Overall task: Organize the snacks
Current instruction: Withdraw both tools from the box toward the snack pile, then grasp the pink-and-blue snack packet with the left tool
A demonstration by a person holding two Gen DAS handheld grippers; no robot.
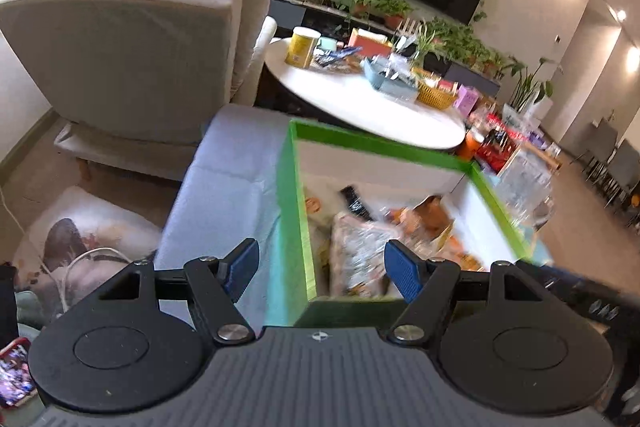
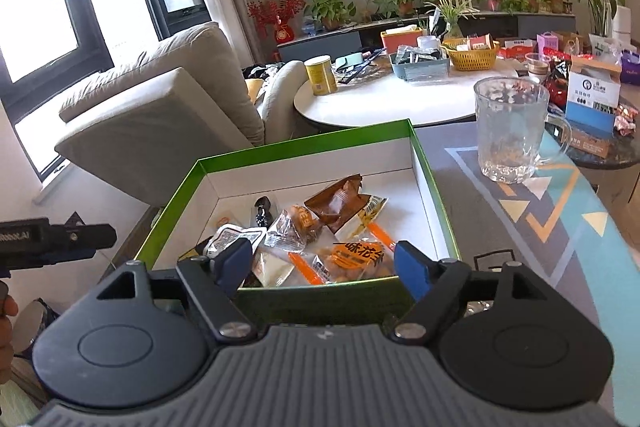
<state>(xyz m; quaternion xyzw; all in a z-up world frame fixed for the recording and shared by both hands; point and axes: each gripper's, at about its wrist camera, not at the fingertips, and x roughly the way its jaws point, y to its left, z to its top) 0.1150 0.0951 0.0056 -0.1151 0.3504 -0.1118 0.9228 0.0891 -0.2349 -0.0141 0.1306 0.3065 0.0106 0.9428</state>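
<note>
A green-rimmed box [image 2: 430,171] with white inner walls stands on a patterned table and holds several wrapped snacks, among them an orange peanut pack [image 2: 356,261] and a brown pack [image 2: 340,201]. My right gripper [image 2: 322,263] is open and empty, just above the box's near wall. My left gripper [image 1: 320,267] is open and empty over the box's near left corner [image 1: 298,187]; the snacks [image 1: 360,247] are blurred in that view. The left gripper's body also shows at the left edge of the right wrist view [image 2: 52,239].
A clear glass mug [image 2: 510,129] stands on the patterned table [image 2: 520,247] right of the box. A round white table [image 2: 384,107] behind carries a yellow can [image 2: 320,75], baskets and boxes. A beige armchair [image 2: 160,107] stands at the left.
</note>
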